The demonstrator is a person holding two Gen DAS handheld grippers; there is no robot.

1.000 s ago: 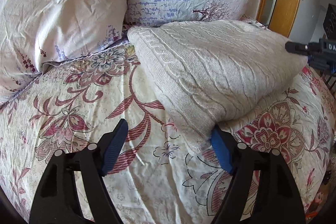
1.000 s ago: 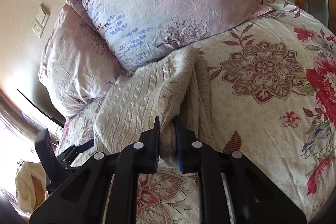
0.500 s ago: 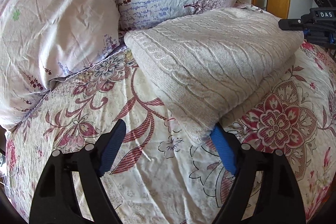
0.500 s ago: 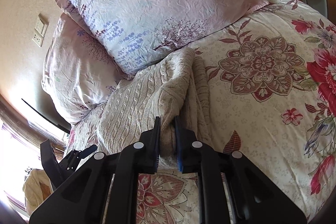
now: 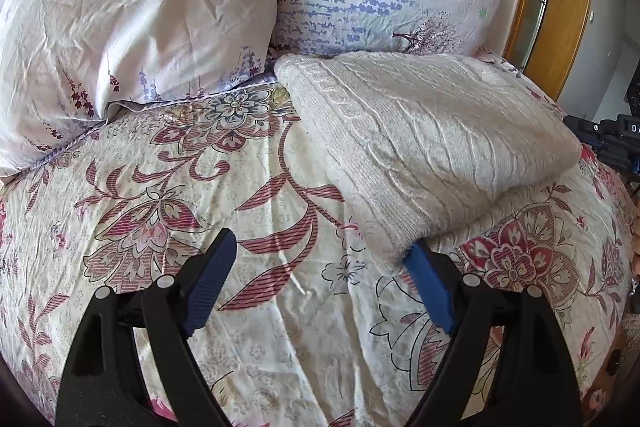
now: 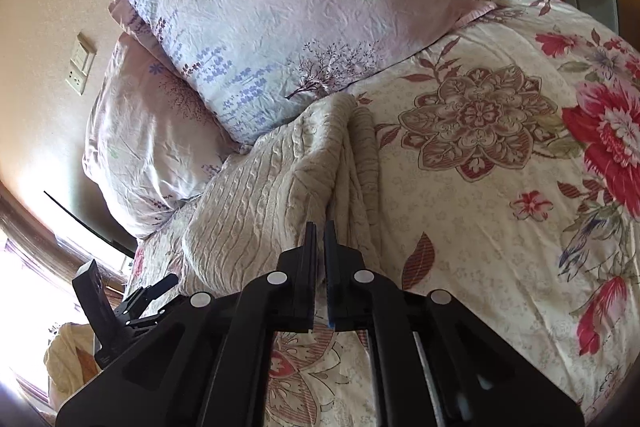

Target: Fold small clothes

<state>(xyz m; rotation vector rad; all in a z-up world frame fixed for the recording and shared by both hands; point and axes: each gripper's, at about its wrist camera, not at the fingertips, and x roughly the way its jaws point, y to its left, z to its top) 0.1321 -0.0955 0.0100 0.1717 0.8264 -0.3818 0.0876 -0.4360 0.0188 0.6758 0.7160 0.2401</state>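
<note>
Knit sweater [image 5: 420,147] edge has dropped from your closed right gripper [image 6: 319,227]; left gripper [image 5: 320,267] jaws, just widening, hold nothing.

Two pillows [image 5: 132,7] on floral bedspread [image 5: 280,307]; wall switch [image 6: 80,63]

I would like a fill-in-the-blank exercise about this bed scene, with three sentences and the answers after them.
1. The folded cream knit sweater lies on the floral ____.
2. The left tool has its jaws ____, with nothing pressed between the pads.
3. The right tool is ____ on an edge of the sweater.

Missing words: bedspread; open; shut
</note>
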